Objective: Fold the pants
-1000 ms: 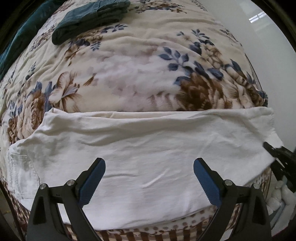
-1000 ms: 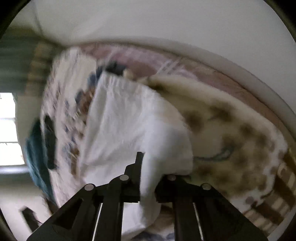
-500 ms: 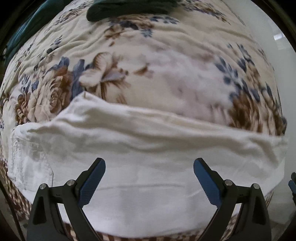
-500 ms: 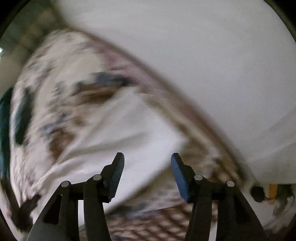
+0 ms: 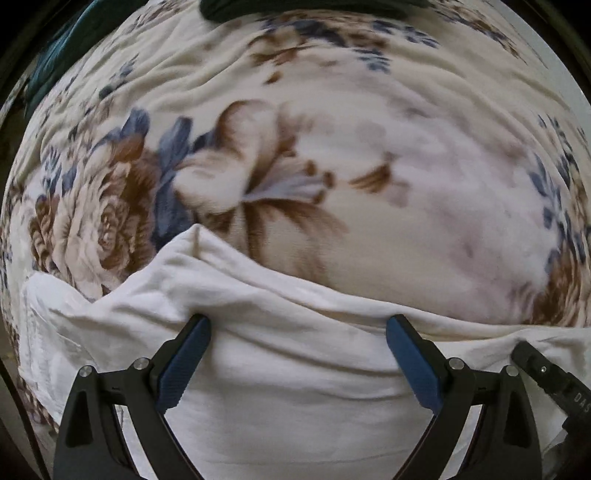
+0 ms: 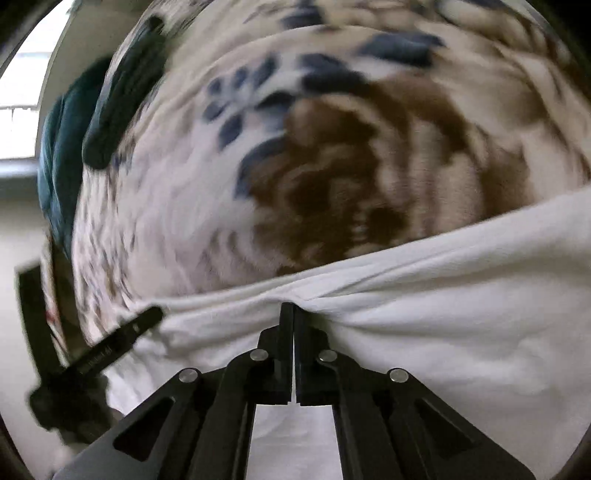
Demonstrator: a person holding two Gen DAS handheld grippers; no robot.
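White pants (image 5: pixel 295 373) lie along the near edge of a bed with a floral blanket (image 5: pixel 332 147). My left gripper (image 5: pixel 297 332) is open, its blue pads pressed down on the far folded edge of the pants, with cloth bunched between the fingers. My right gripper (image 6: pixel 293 314) is shut on a pinch of the pants' far edge (image 6: pixel 424 314); the cloth puckers at its tips. The right gripper's finger shows at the right of the left wrist view (image 5: pixel 546 376), and the left gripper's finger at the left of the right wrist view (image 6: pixel 110 347).
Dark teal folded clothes (image 5: pixel 295 7) lie at the far side of the bed, also in the right wrist view (image 6: pixel 110 110). A bright window (image 6: pixel 22 110) is at the left. The bed's checked side (image 5: pixel 33 402) drops off at the near edge.
Both grippers moved forward onto the pants' far edge. The right gripper went from open to shut on the cloth. The left gripper's fingers now press into the bunched cloth.
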